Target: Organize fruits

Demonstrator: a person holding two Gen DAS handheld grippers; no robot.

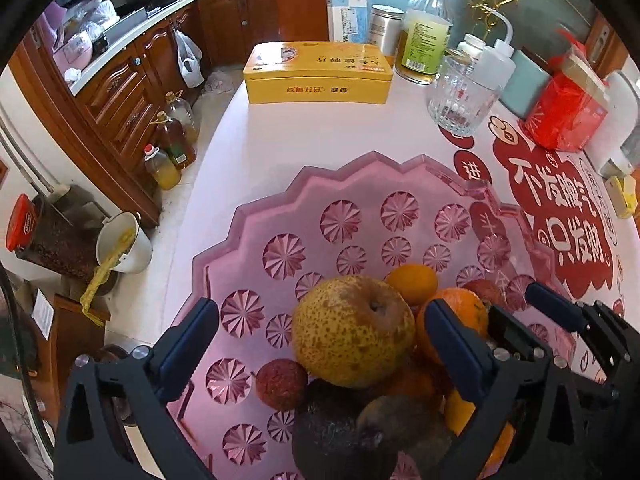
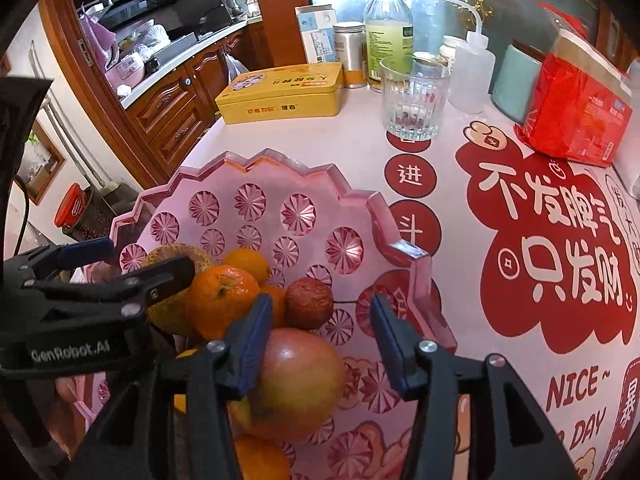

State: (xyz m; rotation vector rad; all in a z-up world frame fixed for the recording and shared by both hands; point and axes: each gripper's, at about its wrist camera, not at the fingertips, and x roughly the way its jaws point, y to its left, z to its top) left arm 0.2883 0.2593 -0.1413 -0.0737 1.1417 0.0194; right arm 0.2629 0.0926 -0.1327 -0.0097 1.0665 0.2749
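A pink faceted glass fruit dish (image 1: 280,208) holds a pile of fruit. My left gripper (image 1: 322,308) stands open wide around a speckled yellow pear (image 1: 352,328) on top of the pile, its pads clear of the fruit. Oranges (image 1: 412,282), a red lychee (image 1: 280,380) and dark fruits (image 1: 360,432) lie around and under the pear. In the right wrist view, my right gripper (image 2: 320,302) is open over a red-yellow apple (image 2: 300,384) in the dish (image 2: 256,160). The left pad is against the apple, the right pad apart. An orange (image 2: 222,300) and a brownish lychee (image 2: 308,302) lie just beyond.
Behind the dish on the pink tablecloth stand a yellow tin (image 1: 318,74), a clear glass tumbler (image 2: 414,96), a tall bottle (image 2: 388,32), a squeeze bottle (image 2: 474,68) and a red packet (image 2: 576,116). Left of the table edge are the floor and oil bottles (image 1: 172,148).
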